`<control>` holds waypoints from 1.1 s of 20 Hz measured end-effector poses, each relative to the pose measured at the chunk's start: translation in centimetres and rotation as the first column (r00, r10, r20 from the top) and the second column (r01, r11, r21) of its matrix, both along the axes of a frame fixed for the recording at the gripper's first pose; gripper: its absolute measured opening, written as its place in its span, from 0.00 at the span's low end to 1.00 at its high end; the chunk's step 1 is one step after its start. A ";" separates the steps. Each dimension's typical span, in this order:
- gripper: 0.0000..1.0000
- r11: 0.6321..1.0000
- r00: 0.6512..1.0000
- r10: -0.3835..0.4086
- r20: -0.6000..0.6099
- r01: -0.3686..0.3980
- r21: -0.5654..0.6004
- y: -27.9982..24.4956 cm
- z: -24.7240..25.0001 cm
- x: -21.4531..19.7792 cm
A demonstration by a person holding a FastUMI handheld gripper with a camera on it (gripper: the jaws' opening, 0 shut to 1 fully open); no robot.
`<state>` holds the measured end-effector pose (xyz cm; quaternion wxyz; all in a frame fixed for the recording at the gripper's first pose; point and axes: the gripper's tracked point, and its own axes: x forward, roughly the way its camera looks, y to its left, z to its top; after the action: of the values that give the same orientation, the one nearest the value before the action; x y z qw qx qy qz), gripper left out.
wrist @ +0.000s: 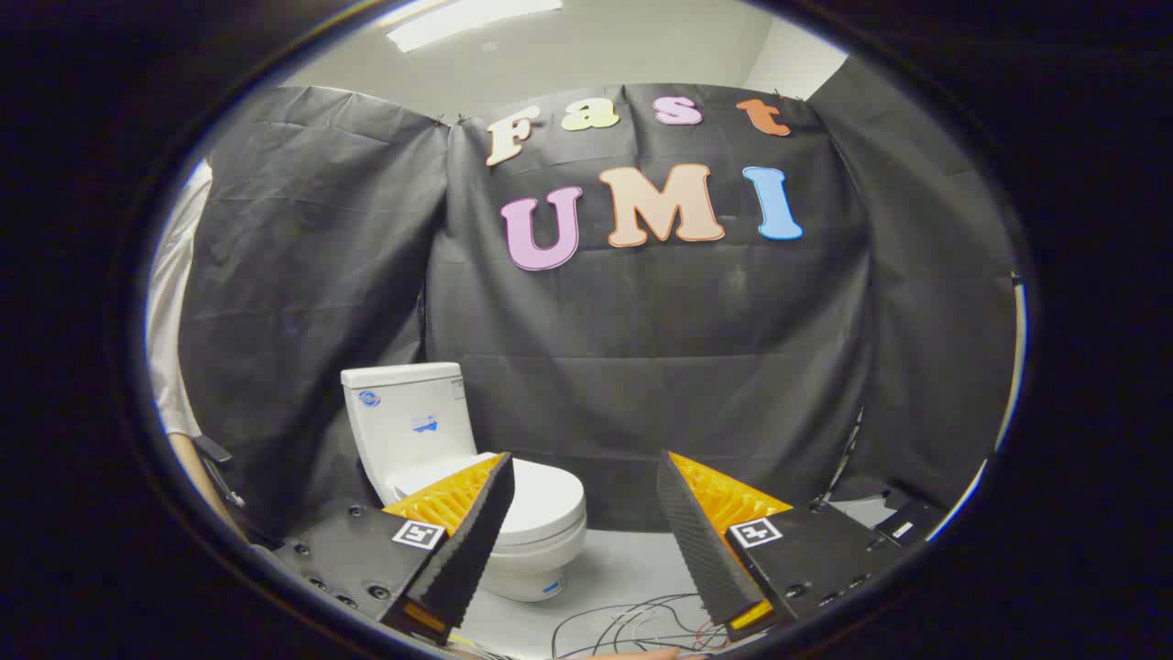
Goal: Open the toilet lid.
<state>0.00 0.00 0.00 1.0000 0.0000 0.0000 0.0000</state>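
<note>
Two fingers of the gripper stand wide apart, holding nothing, raised above the floor. The toilet, its toilet lid down, sits beyond the left finger at about ten o'clock. Loose cables lie on the floor between the fingers.

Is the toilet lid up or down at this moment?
Down: the lid lies flat on the bowl, below the tank. The tongs are open, not touching it.

Gripper view rides behind fingers, faces booth wall level, from well back.
</note>
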 end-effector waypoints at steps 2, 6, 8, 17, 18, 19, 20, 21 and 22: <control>0.97 1.000 1.000 -0.001 0.001 0.001 -0.001 -0.1 0.1 0.0; 0.97 1.000 1.000 -0.002 0.003 0.002 -0.002 -0.1 0.1 -0.1; 0.97 1.000 1.000 0.000 0.002 0.000 -0.003 0.0 0.2 -0.1; 0.95 1.000 1.000 -0.005 0.002 0.005 -0.005 0.1 -0.4 0.5; 0.95 1.000 1.000 -0.004 -0.001 0.004 -0.003 0.1 -0.5 0.7; 0.95 1.000 1.000 -0.006 -0.002 0.006 -0.002 0.0 -0.4 0.7; 0.95 1.000 1.000 -0.006 -0.010 0.006 -0.004 0.1 -0.5 1.0; 0.95 1.000 1.000 -0.008 -0.012 0.008 -0.003 0.1 -0.3 1.4; 0.95 1.000 1.000 -0.008 -0.023 0.008 -0.005 -0.1 0.1 2.6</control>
<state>2.57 -0.13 0.10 0.9999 -0.0023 0.0113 -0.0039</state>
